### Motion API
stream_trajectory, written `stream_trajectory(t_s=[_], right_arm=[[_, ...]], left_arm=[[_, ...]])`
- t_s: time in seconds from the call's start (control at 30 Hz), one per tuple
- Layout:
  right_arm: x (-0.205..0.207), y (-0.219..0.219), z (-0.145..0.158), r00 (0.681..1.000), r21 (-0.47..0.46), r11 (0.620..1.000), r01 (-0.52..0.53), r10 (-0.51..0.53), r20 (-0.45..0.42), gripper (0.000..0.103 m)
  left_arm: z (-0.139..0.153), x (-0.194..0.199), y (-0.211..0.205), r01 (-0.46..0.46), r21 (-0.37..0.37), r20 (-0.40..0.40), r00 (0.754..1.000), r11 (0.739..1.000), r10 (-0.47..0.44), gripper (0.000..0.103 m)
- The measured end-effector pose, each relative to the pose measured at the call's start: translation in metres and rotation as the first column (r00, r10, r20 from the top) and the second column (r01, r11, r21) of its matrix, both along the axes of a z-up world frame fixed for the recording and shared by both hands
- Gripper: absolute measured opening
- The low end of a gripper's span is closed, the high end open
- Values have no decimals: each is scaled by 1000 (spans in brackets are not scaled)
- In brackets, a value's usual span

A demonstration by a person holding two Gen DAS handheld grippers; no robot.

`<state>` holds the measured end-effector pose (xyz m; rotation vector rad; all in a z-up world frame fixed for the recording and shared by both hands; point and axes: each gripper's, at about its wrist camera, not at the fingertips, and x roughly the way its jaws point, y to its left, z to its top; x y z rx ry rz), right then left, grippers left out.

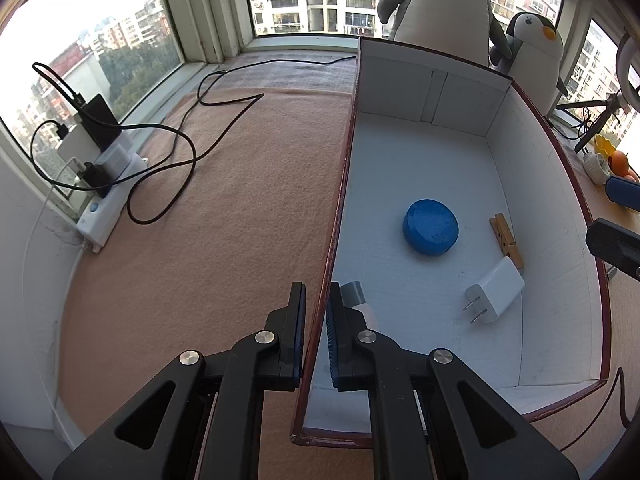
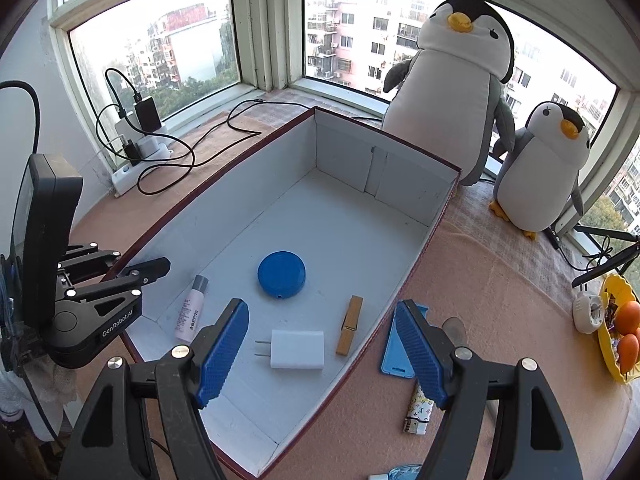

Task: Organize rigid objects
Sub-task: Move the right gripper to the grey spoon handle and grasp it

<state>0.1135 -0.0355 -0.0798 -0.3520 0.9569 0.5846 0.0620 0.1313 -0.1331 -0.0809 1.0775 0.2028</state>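
— Well, what is seen at the far left?

— A power strip (image 2: 120, 178) with chargers and black cables (image 2: 188, 152) is set by the window, on the tan cloth of the table (image 2: 480, 300). Next, the left hand-held gripper (image 1: 316, 320) is seen pinching the left wall of the open box (image 2: 424, 248), one pad outside and one inside.

— And within the box?

— From left to right, a small pink bottle (image 2: 191, 309) is laid along the left wall, a round blue case (image 2: 281, 274) is placed near the middle, a white plug adapter (image 2: 297, 349) is laid flat nearer the front, and a wooden clothespin (image 2: 349, 325) is found just beside the right wall.

— How is the right hand-held gripper (image 2: 326, 354) held?

— Its jaws are spread wide above the adapter and the box's right rim; nothing is pinched.

— What is left outside?

— A light blue flat case (image 2: 394, 354) and a patterned lighter (image 2: 418, 412) are laid on the table just right of the box. Two plush penguins (image 2: 448, 92) are stood behind, and a yellow dish of oranges (image 2: 618, 328) is kept at the far right.
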Motion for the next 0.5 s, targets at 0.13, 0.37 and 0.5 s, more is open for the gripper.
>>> stream_trajectory(t_s=[0.13, 0.37, 0.5], right_arm=[[5, -23, 1, 999, 24, 999, 37, -37, -15, 72], [14, -69, 0, 996, 13, 996, 85, -85, -7, 72], [22, -101, -6, 993, 12, 993, 115, -115, -25, 72]], left_arm=[[-1, 0, 0, 1, 1, -1, 1000, 1000, -1, 9], [-1, 0, -1, -3, 2, 0, 1000, 1000, 3, 9], [0, 0, -1, -4, 2, -2, 1000, 1000, 4, 9]])
